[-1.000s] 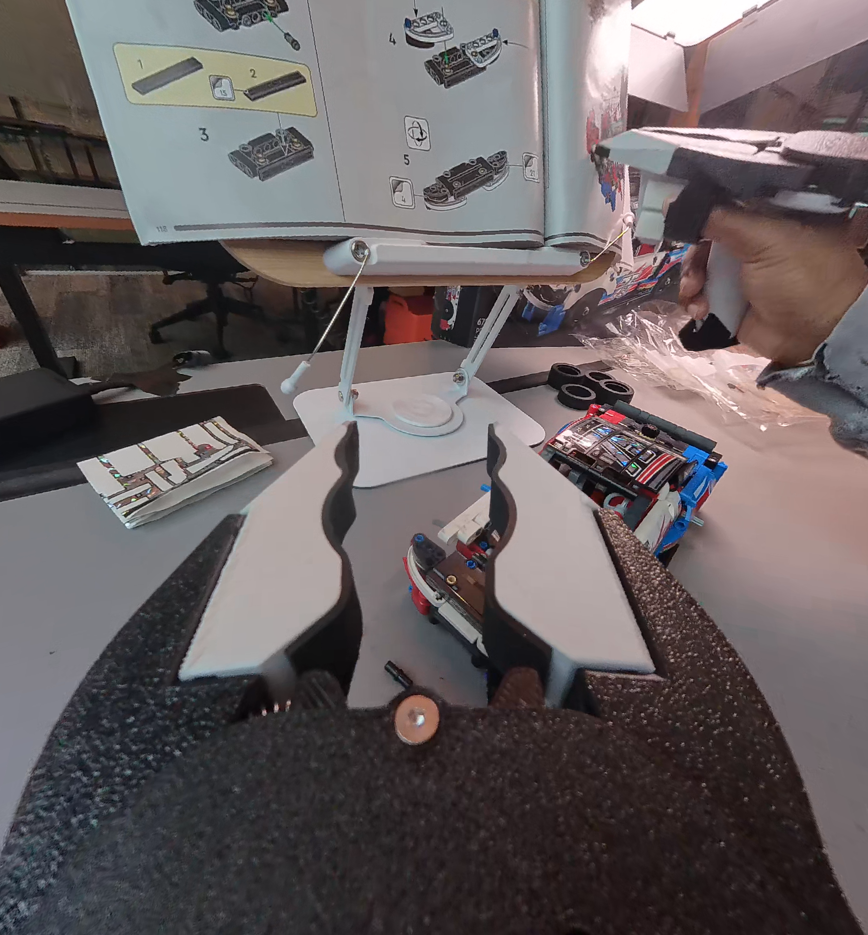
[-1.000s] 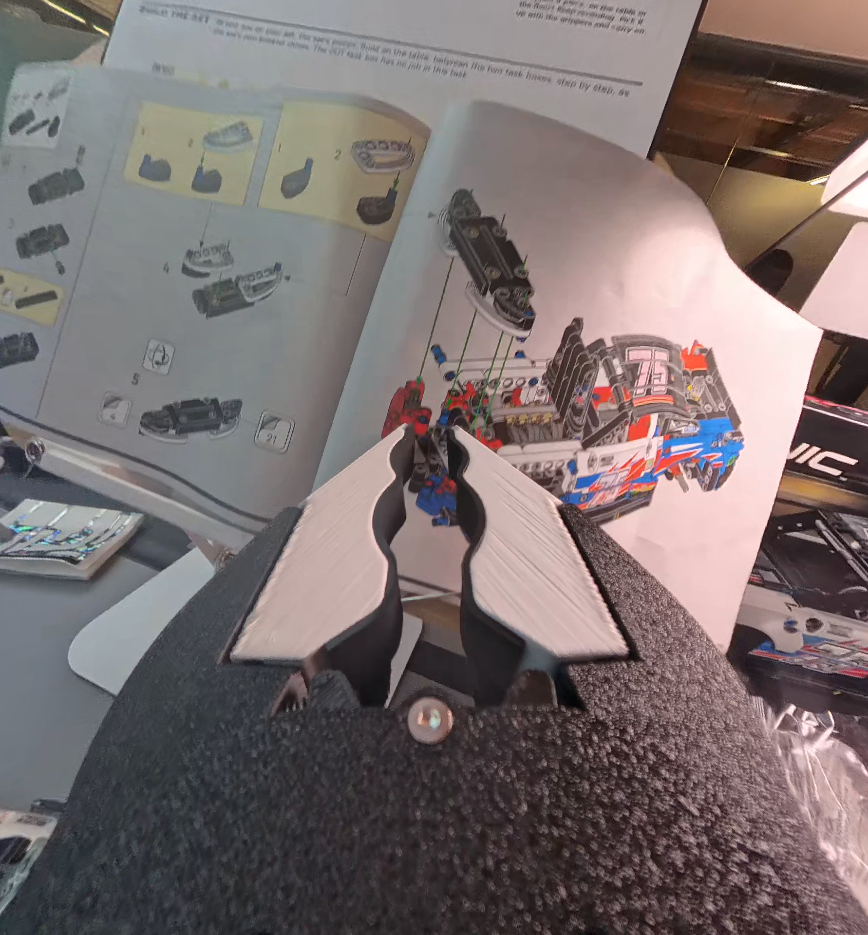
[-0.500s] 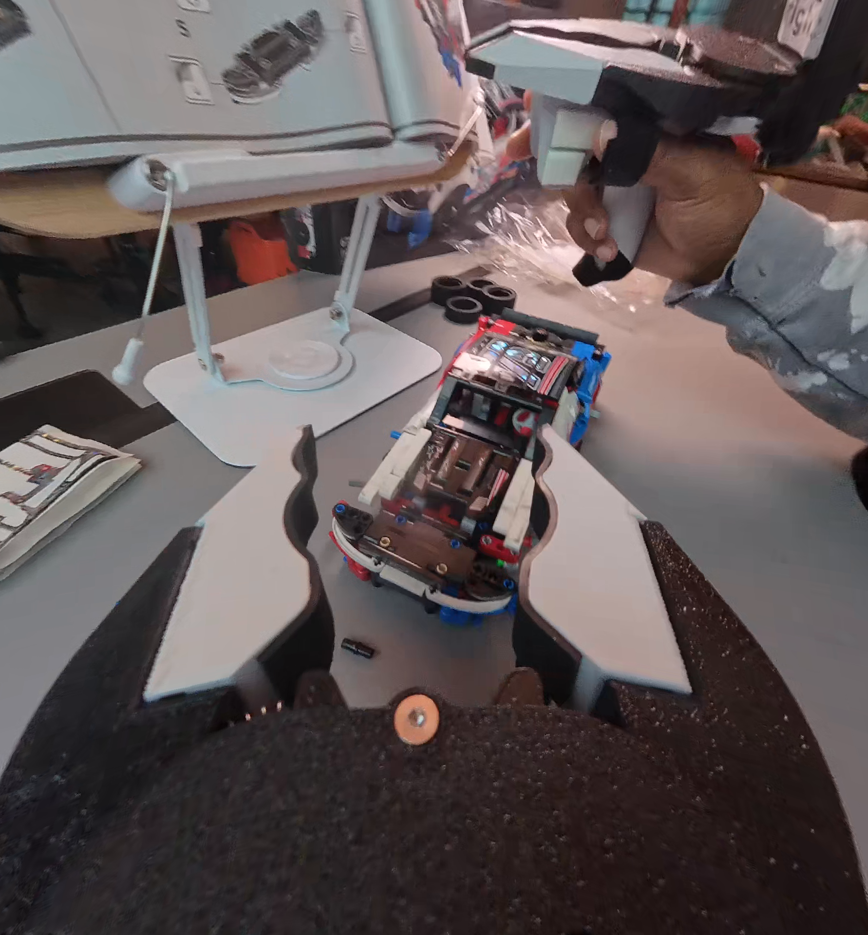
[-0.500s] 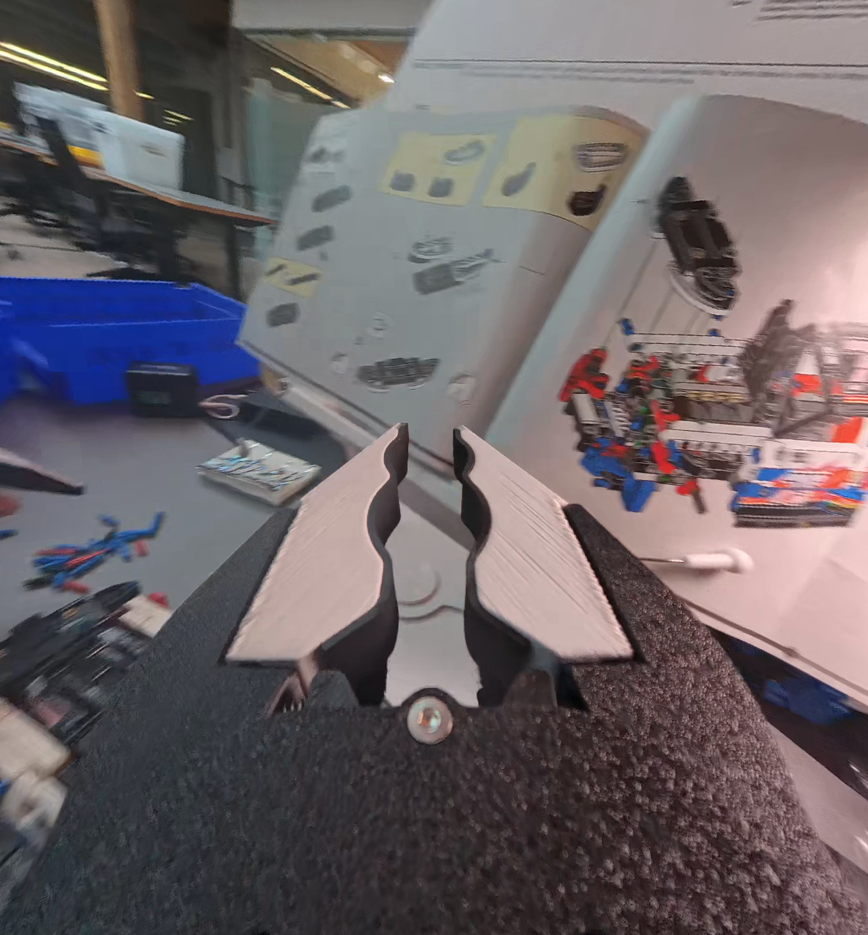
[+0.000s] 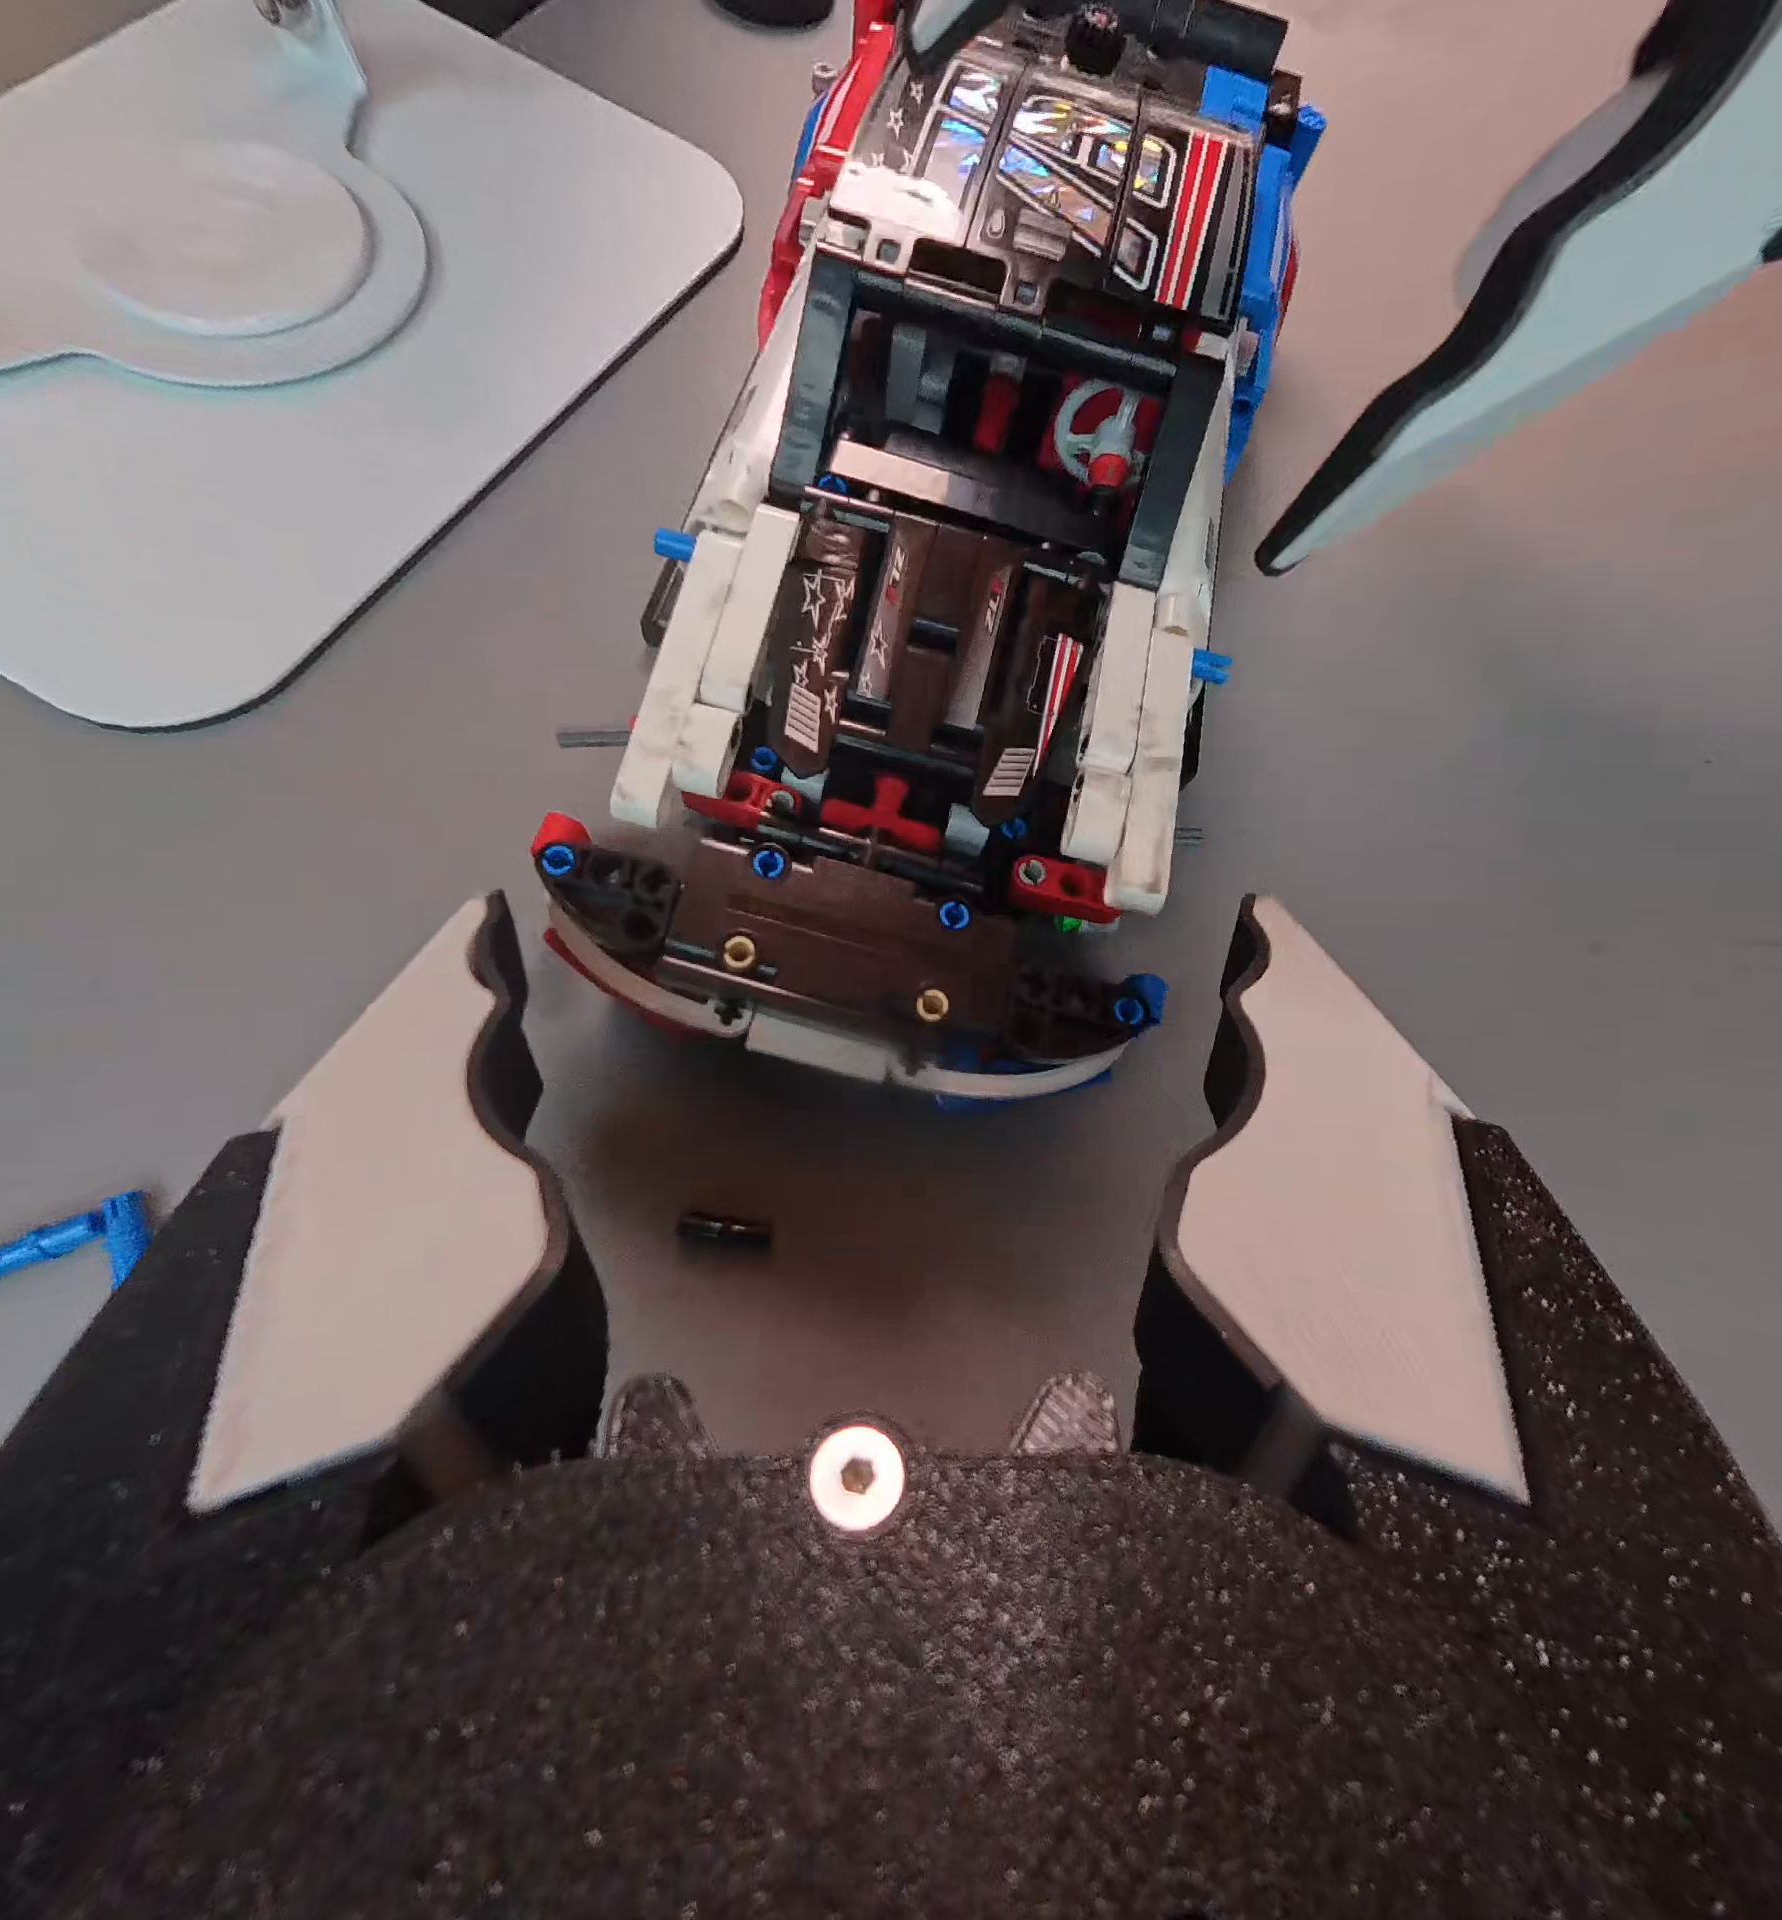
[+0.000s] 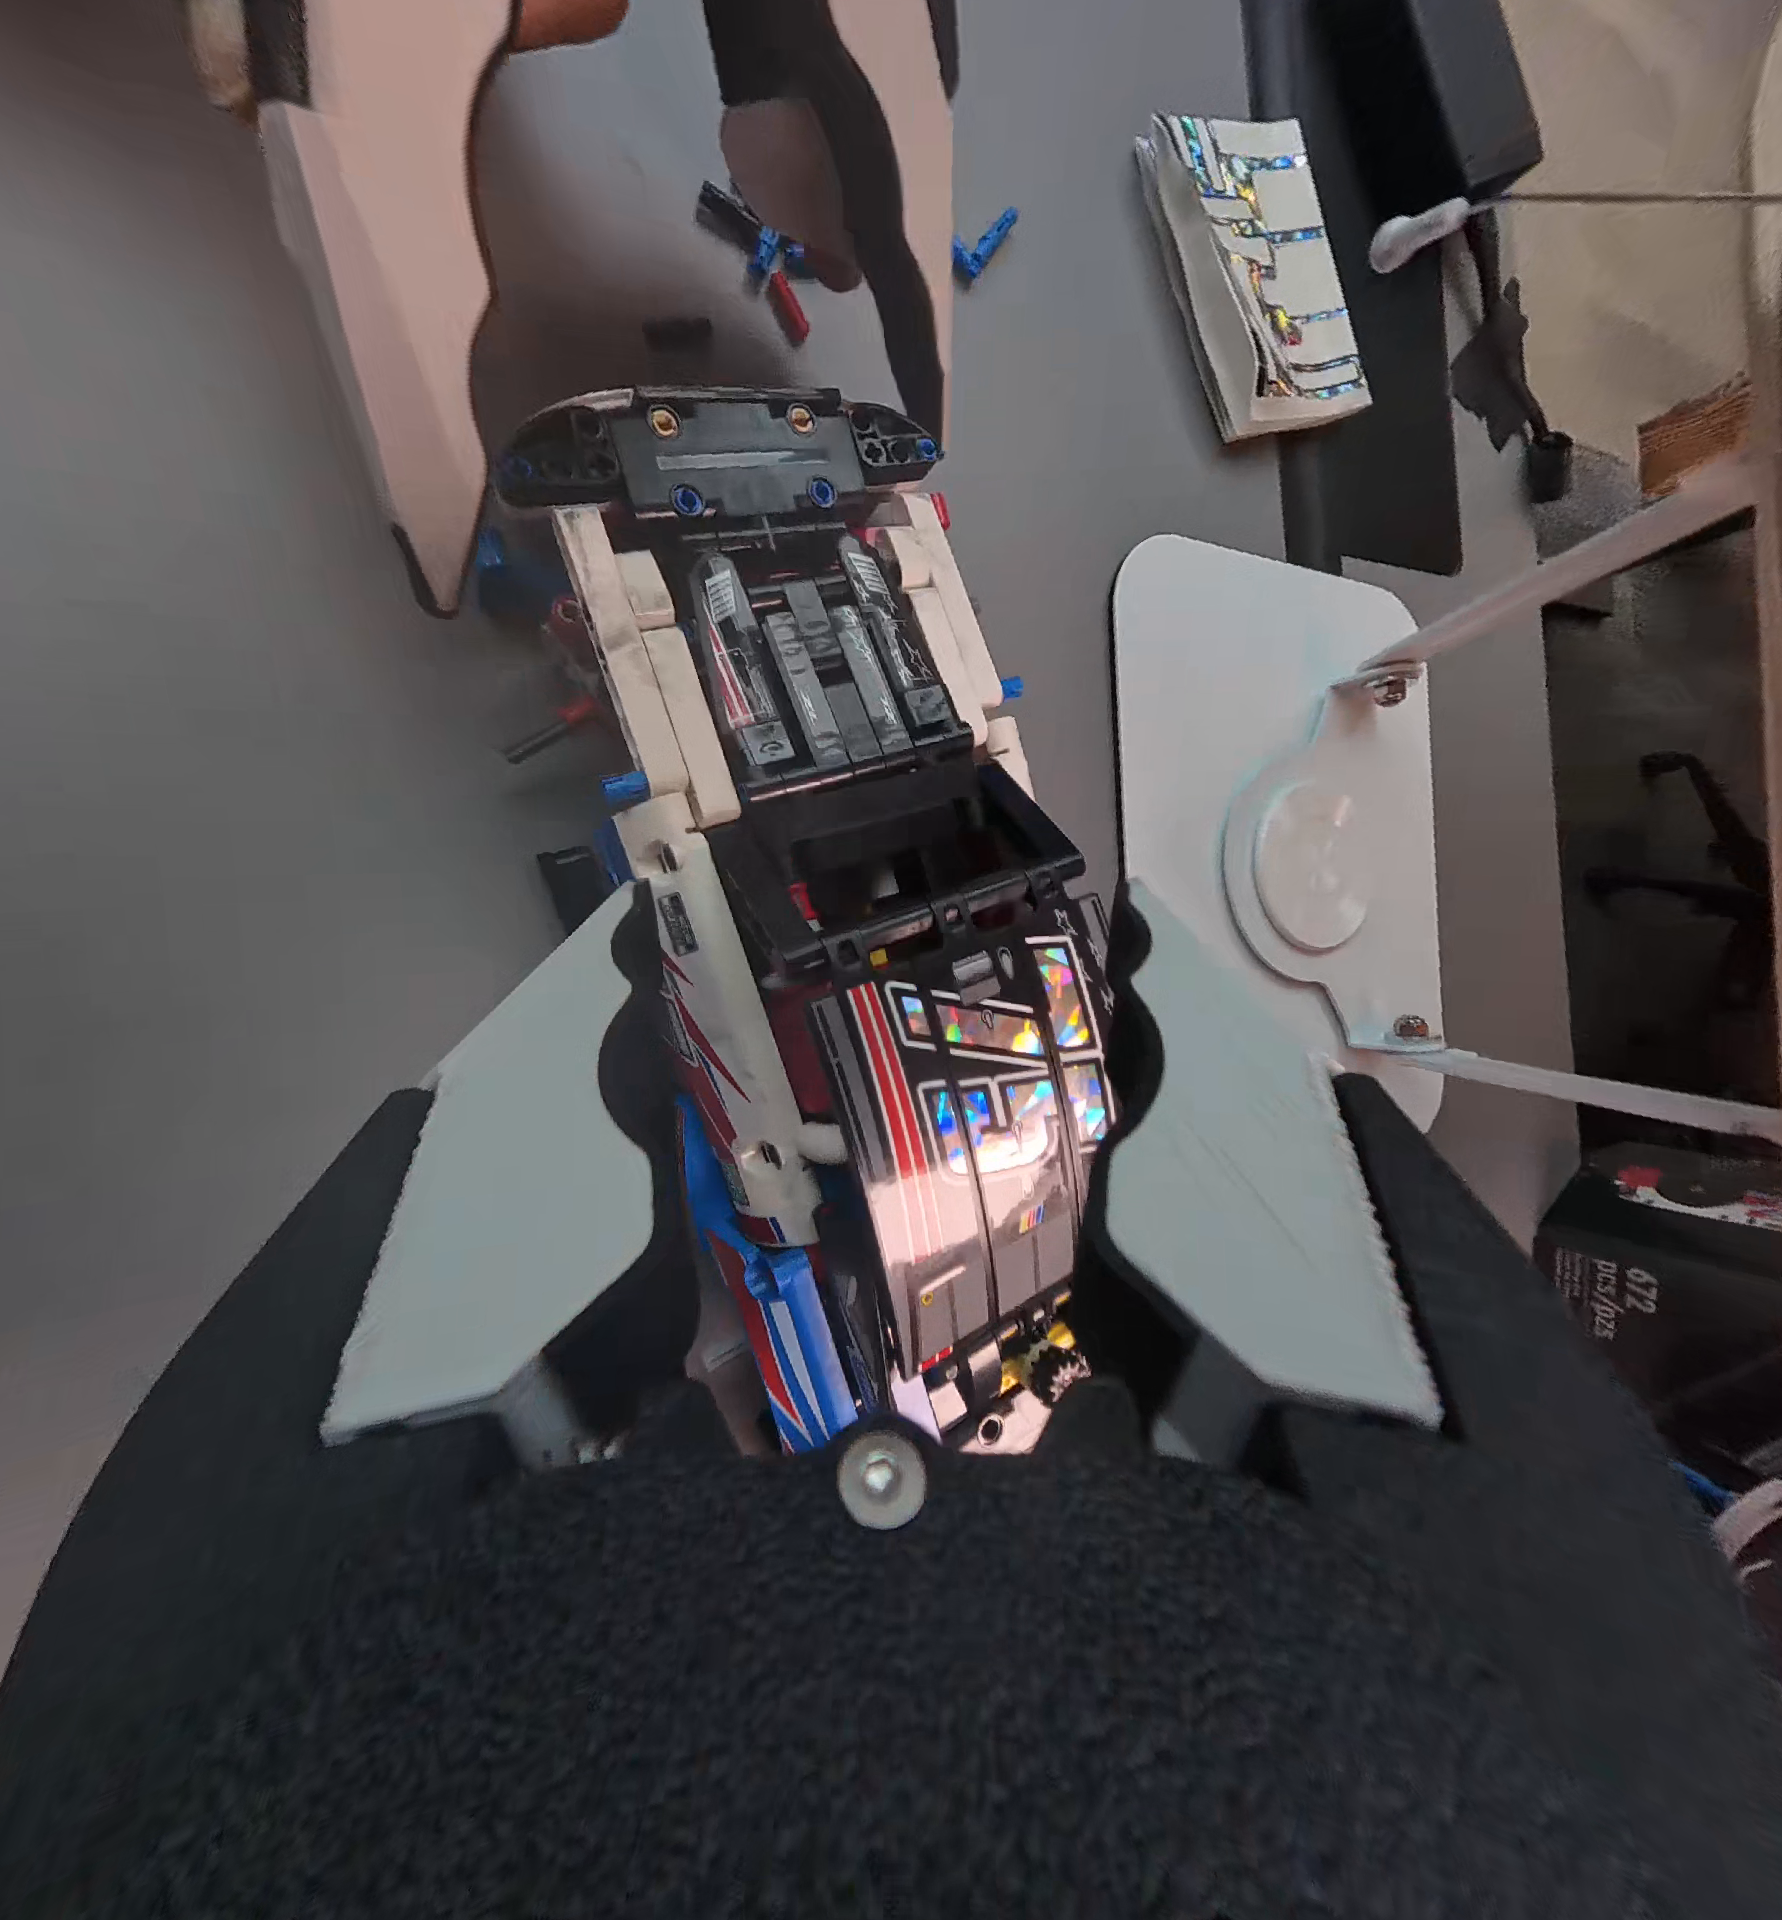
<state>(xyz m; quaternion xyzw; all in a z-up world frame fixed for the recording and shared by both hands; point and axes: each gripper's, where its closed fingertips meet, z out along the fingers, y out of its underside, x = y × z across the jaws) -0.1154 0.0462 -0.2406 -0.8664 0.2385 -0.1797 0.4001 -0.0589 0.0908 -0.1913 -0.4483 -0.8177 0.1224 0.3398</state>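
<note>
A brick-built race car (image 5: 928, 623), white, black, red and blue with no wheels, lies on the grey table (image 5: 1489, 935). My left gripper (image 5: 871, 925) is wide open and empty, its fingertips on either side of the car's front bumper and apart from it. My right gripper (image 6: 876, 914) is open, and its fingers (image 6: 513, 1143) straddle the car's (image 6: 825, 727) roof and rear. The pads are very close to its sides, and I cannot tell whether they touch. One right finger (image 5: 1489, 364) shows beside the car in the left wrist view.
The white base of a book stand (image 5: 243, 364) lies left of the car, also in the right wrist view (image 6: 1271, 779). A small black pin (image 5: 723, 1231) lies between my left fingers. Loose blue pieces (image 6: 980, 249), a folded sticker sheet (image 6: 1251, 270) and a black box (image 6: 1676, 1247) lie around. My left gripper is the nearer one to the small black pin (image 5: 723, 1231): about 6 cm, against 15 cm. It is also in sight in the right wrist view (image 6: 672, 328).
My left gripper has moved down to the car's front and opened wider. My right gripper has swung down from the booklet to the car's rear and opened around it.
</note>
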